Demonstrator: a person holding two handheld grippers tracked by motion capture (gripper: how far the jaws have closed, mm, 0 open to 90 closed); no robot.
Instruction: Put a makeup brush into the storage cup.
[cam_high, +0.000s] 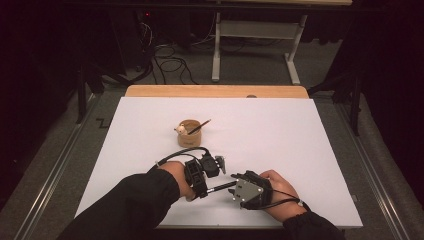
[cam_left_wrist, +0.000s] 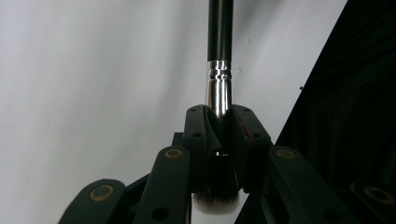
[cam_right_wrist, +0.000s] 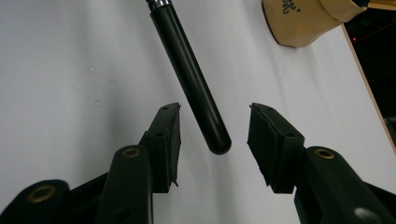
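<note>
The left gripper (cam_left_wrist: 218, 116) is pinching a makeup brush (cam_left_wrist: 219, 60) at its silver ferrule, its jaws pressed together around the metal just above the pale bristles, which are poking out below the pads and are partly cut off by the bottom of the left gripper view. The right gripper (cam_right_wrist: 214, 122) is standing spread, with the rounded black end of the brush handle lying between its jaws and touching neither pad. In the high view both hands are sitting near the front edge of the white table (cam_high: 300, 150), the brush bridging the left gripper (cam_high: 220, 165) and the right gripper (cam_high: 235, 182) just beside it. A tan wooden cup (cam_high: 189, 133) is standing farther back, well apart, holding a pencil-like stick and something small and white that is hard to make out.
</note>
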